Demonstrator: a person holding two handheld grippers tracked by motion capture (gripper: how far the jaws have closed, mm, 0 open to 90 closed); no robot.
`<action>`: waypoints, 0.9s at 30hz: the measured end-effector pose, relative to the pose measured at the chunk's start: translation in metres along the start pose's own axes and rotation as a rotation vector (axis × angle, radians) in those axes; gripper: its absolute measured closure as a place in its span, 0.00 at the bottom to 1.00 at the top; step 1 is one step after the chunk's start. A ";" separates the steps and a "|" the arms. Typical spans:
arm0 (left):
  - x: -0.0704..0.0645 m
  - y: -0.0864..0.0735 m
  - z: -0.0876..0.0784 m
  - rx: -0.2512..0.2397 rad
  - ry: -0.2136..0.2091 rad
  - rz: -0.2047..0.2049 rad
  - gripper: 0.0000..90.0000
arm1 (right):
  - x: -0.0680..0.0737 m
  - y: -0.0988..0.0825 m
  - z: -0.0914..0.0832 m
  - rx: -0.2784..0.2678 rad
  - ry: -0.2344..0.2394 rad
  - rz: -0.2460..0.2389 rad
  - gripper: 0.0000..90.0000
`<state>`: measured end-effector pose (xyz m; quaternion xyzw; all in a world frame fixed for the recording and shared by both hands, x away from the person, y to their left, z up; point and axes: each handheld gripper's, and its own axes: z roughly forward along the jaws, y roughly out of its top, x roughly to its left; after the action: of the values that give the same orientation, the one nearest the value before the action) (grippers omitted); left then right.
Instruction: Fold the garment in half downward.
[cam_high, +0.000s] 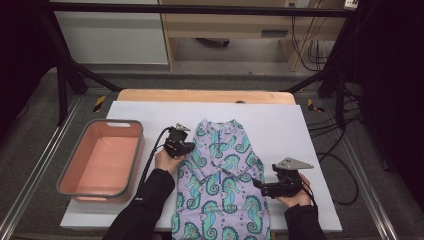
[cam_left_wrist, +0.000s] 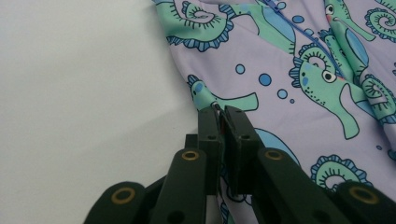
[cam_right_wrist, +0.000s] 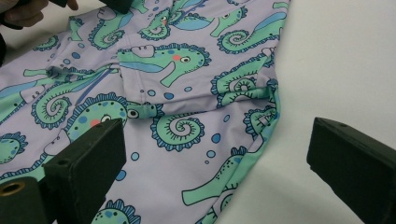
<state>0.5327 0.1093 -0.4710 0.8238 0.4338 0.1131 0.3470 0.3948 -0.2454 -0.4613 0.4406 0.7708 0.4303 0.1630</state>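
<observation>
White table (cam_high: 310, 150): pink tub (cam_high: 100, 160) holds nothing; left tongs (cam_left_wrist: 223, 114) clamped on garment (cam_high: 225, 175) edge; right tongs (cam_right_wrist: 215, 154) apart.

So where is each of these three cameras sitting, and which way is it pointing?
High view: above the person's side, looking forward and down on the white table, the pink tub, the seahorse garment, both forearms and hands.
Left gripper view: rides the left gripper, looking along its jaws, closed on the garment's edge.
Right gripper view: rides the right gripper, jaws wide apart over the garment; the other hand shows top left.
Shared: all show the garment on the table.
</observation>
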 end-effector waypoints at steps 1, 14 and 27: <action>0.000 0.000 0.000 0.000 0.004 0.004 0.95 | 0.000 0.000 0.000 0.001 -0.001 -0.001 0.05; 0.000 -0.003 0.001 -0.013 -0.002 0.003 0.96 | 0.001 0.001 0.000 0.014 -0.004 -0.011 0.02; 0.002 -0.003 0.001 -0.017 -0.012 0.011 0.96 | 0.002 0.010 0.007 0.036 -0.027 -0.020 0.06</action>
<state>0.5322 0.1112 -0.4740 0.8238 0.4262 0.1138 0.3559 0.4035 -0.2376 -0.4576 0.4415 0.7805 0.4088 0.1700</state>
